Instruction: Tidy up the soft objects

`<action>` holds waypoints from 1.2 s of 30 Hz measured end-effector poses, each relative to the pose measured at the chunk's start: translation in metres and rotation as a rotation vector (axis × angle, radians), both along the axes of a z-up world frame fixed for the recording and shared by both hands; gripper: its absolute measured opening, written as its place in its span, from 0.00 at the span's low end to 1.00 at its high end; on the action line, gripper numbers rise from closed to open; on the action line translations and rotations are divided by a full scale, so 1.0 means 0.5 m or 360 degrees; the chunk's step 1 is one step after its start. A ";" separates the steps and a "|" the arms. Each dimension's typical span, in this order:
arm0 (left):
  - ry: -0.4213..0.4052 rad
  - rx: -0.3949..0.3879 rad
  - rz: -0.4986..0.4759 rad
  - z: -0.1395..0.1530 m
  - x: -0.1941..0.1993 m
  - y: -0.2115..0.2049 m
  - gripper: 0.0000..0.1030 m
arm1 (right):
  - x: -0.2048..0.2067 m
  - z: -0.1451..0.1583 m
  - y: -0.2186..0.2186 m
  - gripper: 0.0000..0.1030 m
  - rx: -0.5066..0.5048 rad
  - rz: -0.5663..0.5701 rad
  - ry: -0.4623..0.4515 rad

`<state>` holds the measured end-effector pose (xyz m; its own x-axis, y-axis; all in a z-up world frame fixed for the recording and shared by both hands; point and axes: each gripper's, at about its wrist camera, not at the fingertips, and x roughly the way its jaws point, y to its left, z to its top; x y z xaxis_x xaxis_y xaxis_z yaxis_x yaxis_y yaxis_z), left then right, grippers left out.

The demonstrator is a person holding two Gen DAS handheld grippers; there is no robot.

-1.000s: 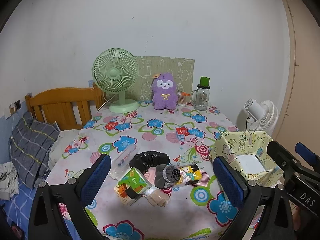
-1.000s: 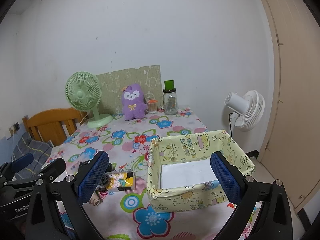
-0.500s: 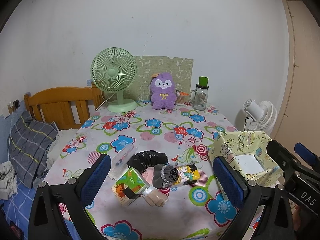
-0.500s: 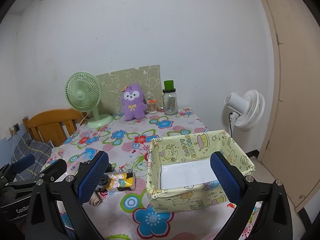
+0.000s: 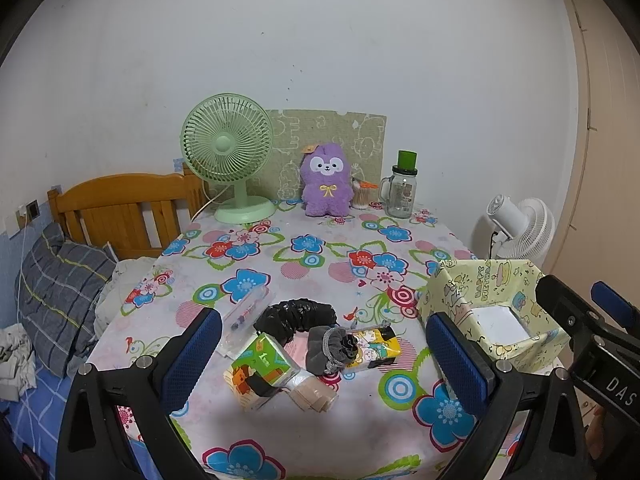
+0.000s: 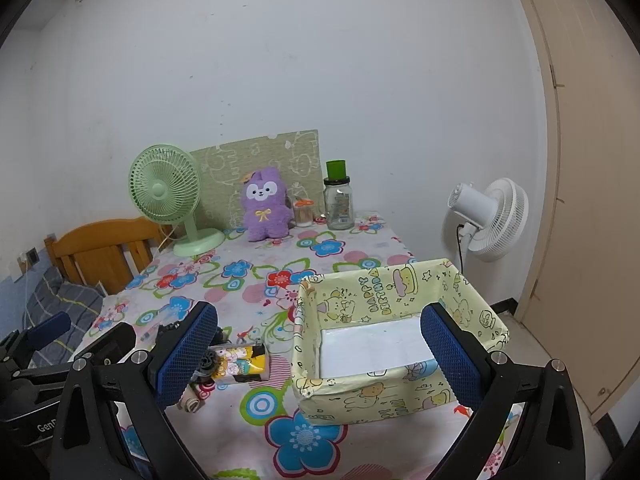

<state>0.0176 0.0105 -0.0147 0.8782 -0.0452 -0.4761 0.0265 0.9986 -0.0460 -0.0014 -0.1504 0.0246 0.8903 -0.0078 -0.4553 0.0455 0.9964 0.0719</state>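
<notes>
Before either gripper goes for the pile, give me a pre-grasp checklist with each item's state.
1. Left gripper open and holding nothing: ok.
2. Right gripper open and holding nothing: ok.
3. Box upright with nothing in it: ok.
4. Pile in front of left gripper: ok; green pack, grey scrunchie, yellow pack, black roll and beige roll lie between its fingers.
5. Pieces apart enough for a single grasp: not ok; they touch and overlap.
6. Clear route from pile to box: ok.
</notes>
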 end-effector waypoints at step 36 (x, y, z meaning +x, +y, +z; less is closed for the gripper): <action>0.0029 0.0035 -0.0003 -0.017 0.012 -0.003 0.99 | 0.020 -0.005 0.013 1.00 -0.0012 0.0004 0.0061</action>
